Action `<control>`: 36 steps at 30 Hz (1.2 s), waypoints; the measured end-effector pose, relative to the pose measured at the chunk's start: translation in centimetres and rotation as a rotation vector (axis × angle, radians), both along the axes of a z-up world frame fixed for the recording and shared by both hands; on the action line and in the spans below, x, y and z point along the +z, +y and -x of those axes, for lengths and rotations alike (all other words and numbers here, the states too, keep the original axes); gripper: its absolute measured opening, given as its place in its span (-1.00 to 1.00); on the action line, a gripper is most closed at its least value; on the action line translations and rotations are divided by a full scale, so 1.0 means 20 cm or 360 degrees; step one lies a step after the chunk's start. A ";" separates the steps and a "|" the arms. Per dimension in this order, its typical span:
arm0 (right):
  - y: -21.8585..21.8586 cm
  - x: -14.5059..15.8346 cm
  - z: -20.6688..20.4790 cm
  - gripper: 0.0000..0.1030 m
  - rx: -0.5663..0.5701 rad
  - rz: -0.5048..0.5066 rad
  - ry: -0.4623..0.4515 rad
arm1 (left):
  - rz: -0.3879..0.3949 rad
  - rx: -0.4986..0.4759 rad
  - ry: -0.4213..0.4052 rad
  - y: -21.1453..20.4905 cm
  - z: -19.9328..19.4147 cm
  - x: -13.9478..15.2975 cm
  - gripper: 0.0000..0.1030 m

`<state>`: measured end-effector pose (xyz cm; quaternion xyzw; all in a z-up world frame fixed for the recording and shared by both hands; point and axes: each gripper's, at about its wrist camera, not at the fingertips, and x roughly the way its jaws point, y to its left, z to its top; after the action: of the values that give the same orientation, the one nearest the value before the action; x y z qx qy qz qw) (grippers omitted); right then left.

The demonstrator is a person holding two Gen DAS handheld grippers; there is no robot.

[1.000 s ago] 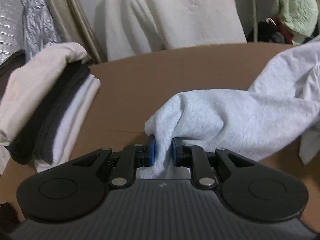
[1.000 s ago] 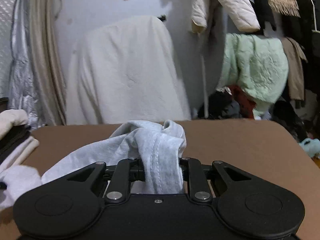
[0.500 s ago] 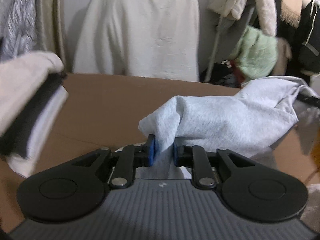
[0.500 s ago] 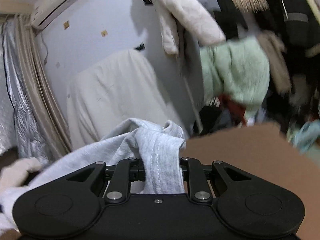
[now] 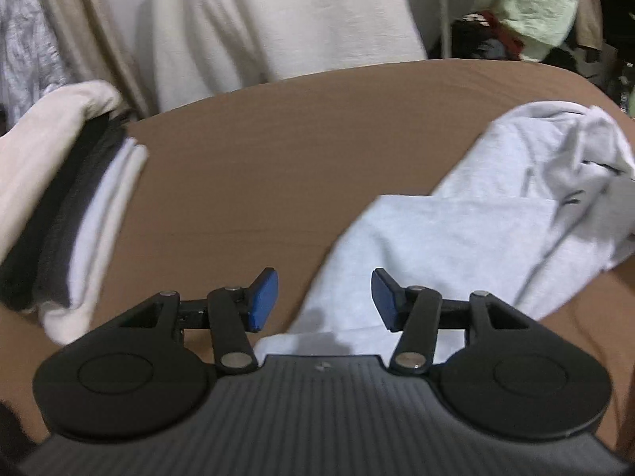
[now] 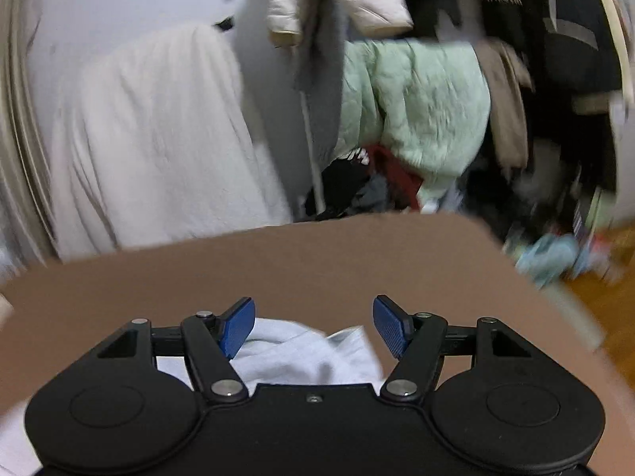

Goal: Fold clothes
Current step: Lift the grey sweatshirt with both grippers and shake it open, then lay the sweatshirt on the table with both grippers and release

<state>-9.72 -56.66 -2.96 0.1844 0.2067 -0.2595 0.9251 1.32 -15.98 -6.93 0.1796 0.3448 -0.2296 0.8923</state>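
A brown table (image 5: 285, 150) fills the foreground of both wrist views; behind its far edge stands a cluttered room with a white cloth-draped shape (image 5: 278, 20), beige curtains at the left, and a rack of hanging garments that includes a pale green quilted jacket (image 6: 416, 107) and dark coats. Much of the right wrist view is motion-blurred.

Left gripper (image 5: 324, 299): jaws spread wide, blue pads (image 5: 262, 297) facing each other with nothing between them but the fabric lying below. The light grey garment (image 5: 456, 238) rests on the table, running from beneath this gripper near the front edge toward the right edge, where it bunches into a rumpled mound. A straight folded edge crosses its middle.

Right gripper (image 6: 313, 327): jaws likewise spread apart, gripping nothing. A crumpled part of the same light grey garment (image 6: 301, 353) lies on the table just below and between the open fingers; whether the pads touch it cannot be told.

At the table's left edge sits a stack of folded clothes (image 5: 59, 206): a cream piece on top, dark grey and black layers in the middle, white ones beneath. The stack lies well apart from the grey garment, with bare tabletop between them.
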 end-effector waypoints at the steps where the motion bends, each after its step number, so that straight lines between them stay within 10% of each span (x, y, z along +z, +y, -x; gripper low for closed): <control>1: -0.03 -0.02 0.04 0.37 0.0012 -0.0109 -0.0045 | 0.0008 -0.0027 -0.0007 -0.02 0.01 -0.01 0.05; 8: -0.10 -0.16 0.10 0.38 0.0101 -0.0588 -0.0090 | 0.0137 -0.0200 0.0076 -0.19 0.04 -0.11 0.20; 18: -0.07 -0.32 -0.03 0.38 0.0203 -0.0893 0.0003 | -0.0098 -0.0466 0.0083 -0.64 -0.02 -0.29 0.55; 19: -0.06 -0.33 -0.05 0.38 0.0229 -0.0904 0.0018 | -0.0123 -0.0492 0.0083 -0.69 -0.03 -0.31 0.33; 21: -0.04 -0.36 -0.10 0.38 0.0280 -0.0925 0.0050 | -0.0174 -0.0544 0.0083 -0.78 -0.04 -0.35 -0.86; 30: -0.14 -0.40 -0.19 0.38 0.0204 -0.0884 0.0080 | -0.0076 -0.0459 -0.0355 -0.73 -0.04 -0.09 -0.91; 36: -0.09 -0.33 -0.19 0.38 0.0244 -0.0685 0.0116 | 0.0102 -0.0244 -0.0266 -0.59 -0.30 0.04 -0.91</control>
<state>-5.98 -58.51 -9.65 0.3517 0.3040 -0.1448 0.8735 7.37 -27.85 -6.09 0.1954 0.2468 -0.2922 0.9031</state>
